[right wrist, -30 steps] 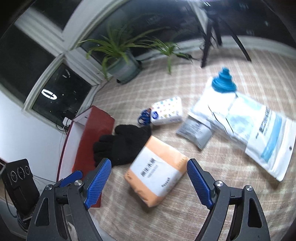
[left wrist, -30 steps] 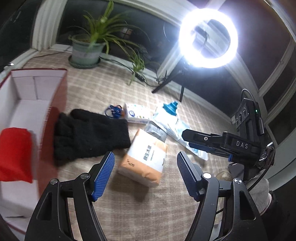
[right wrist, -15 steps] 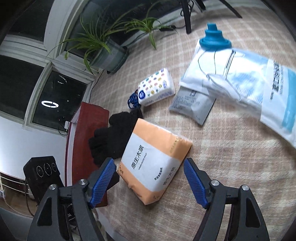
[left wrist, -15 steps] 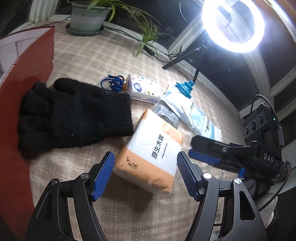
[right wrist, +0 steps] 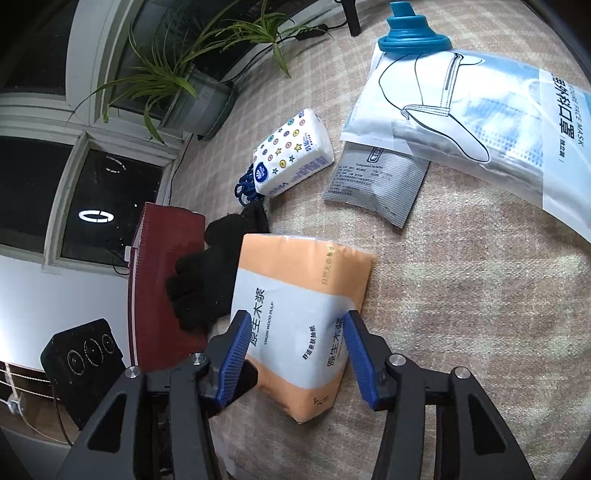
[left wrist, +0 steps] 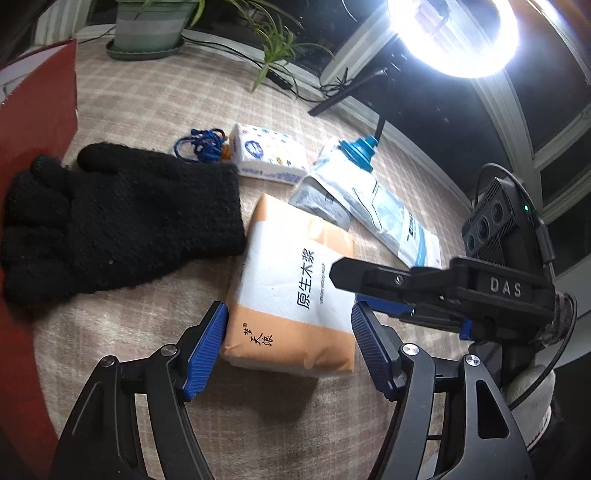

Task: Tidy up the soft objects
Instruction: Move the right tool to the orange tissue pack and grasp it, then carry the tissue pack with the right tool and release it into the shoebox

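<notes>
An orange and white tissue pack (left wrist: 295,280) (right wrist: 295,295) lies on the checked cloth. My left gripper (left wrist: 288,332) straddles its near end. Its jaws are closing, and the blue pads sit at the pack's two sides without visibly squeezing it. My right gripper (right wrist: 295,347) comes in across the same pack, jaws closing, both pads pressed on its sides. One of its fingers (left wrist: 388,280) shows in the left wrist view. A black knit glove (left wrist: 122,221) (right wrist: 207,280) lies left of the pack, against the red box (left wrist: 33,110) (right wrist: 162,277).
Beyond the pack lie a small patterned tissue packet (left wrist: 269,155) (right wrist: 291,158), a blue cord (left wrist: 199,147), a grey sachet (left wrist: 321,203) (right wrist: 376,181) and a face-mask bag (left wrist: 388,214) (right wrist: 480,103) with a blue collapsible piece (right wrist: 410,33). A potted plant (left wrist: 151,29) and ring light (left wrist: 450,33) stand behind.
Both grippers have come down onto the orange tissue pack, which now sits between both pairs of pads. The right jaws have narrowed a lot; the left ones only slightly.
</notes>
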